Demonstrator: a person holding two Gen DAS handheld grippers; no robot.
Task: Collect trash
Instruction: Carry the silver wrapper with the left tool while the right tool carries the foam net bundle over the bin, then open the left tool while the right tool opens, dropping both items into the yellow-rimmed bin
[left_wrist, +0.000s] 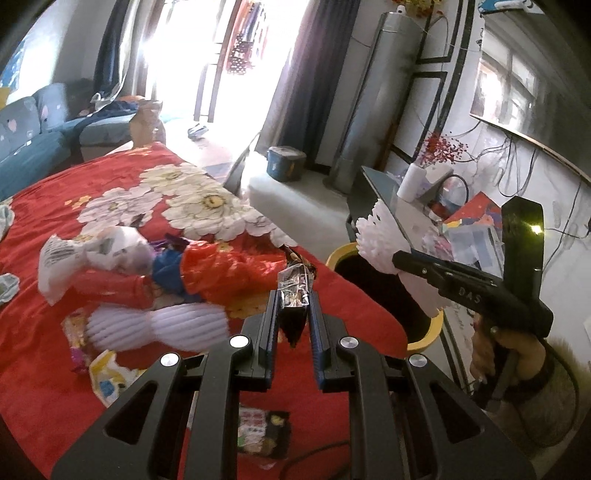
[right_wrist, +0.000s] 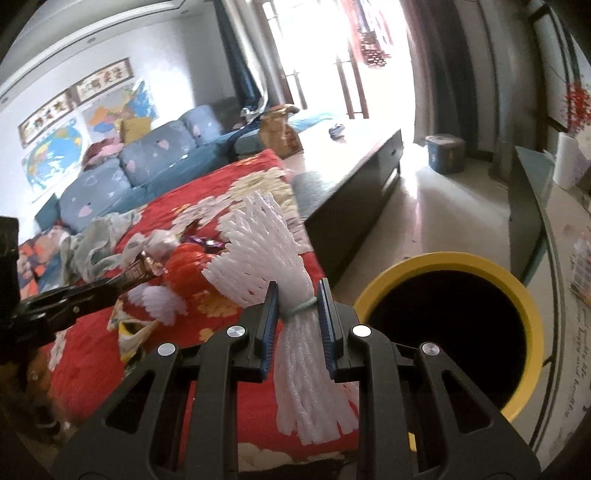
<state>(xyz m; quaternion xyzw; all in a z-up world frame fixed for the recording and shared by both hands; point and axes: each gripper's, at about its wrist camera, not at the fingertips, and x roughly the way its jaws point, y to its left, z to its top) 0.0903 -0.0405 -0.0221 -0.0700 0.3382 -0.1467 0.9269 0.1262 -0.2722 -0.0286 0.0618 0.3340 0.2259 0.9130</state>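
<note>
Fingers of the right gripper (right_wrist: 297, 295) are clamped on a white foam net bundle (right_wrist: 266, 236), its long axis running along them; the yellow-rimmed bin (right_wrist: 436, 260) opens just right of the tips, off the table edge. The left gripper (left_wrist: 292, 299) is clamped on a dark foil wrapper (left_wrist: 293, 286) over the red floral tablecloth (left_wrist: 110, 184), farther from the bin. The right hand's load is judged to drop first.
</note>
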